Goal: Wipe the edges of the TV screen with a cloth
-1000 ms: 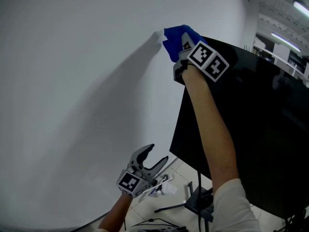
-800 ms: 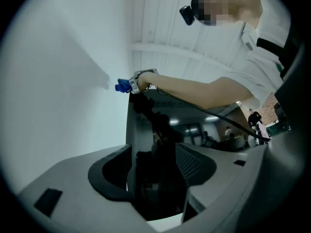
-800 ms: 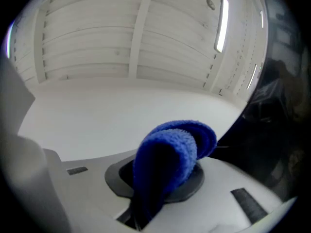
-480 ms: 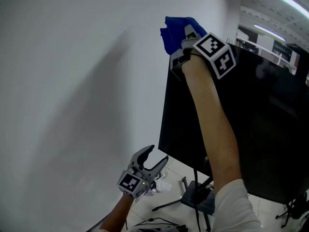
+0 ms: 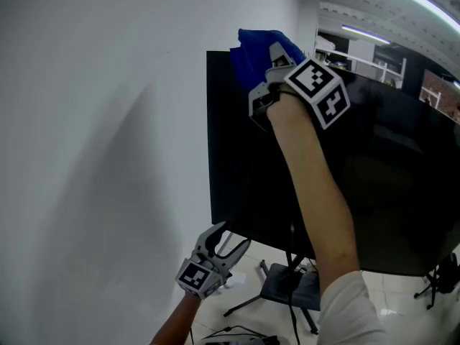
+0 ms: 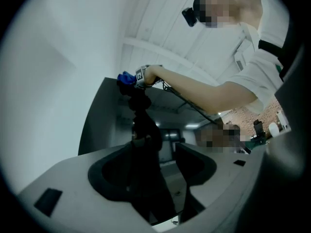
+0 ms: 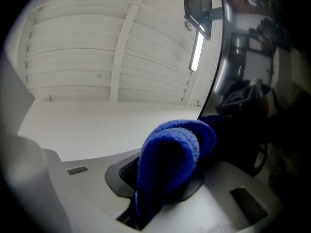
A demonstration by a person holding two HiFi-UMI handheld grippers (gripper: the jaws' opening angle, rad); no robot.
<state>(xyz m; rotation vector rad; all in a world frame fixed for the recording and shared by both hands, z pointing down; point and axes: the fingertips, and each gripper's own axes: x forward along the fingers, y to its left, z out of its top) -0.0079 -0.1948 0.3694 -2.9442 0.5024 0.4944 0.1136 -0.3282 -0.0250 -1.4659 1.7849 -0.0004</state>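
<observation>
Right gripper [image 5: 272, 62] clamped on blue cloth [image 5: 253, 52] at TV [image 5: 237, 157] top edge; left gripper [image 5: 230, 238] low down, jaws apart, empty

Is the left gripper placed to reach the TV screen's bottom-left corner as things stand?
Probably yes: the open left gripper hangs just below that corner of the TV screen, with nothing visible between them.

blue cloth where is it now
In the head view the blue cloth is held in the right gripper at the top left corner of the TV screen, beside the wall.
</observation>
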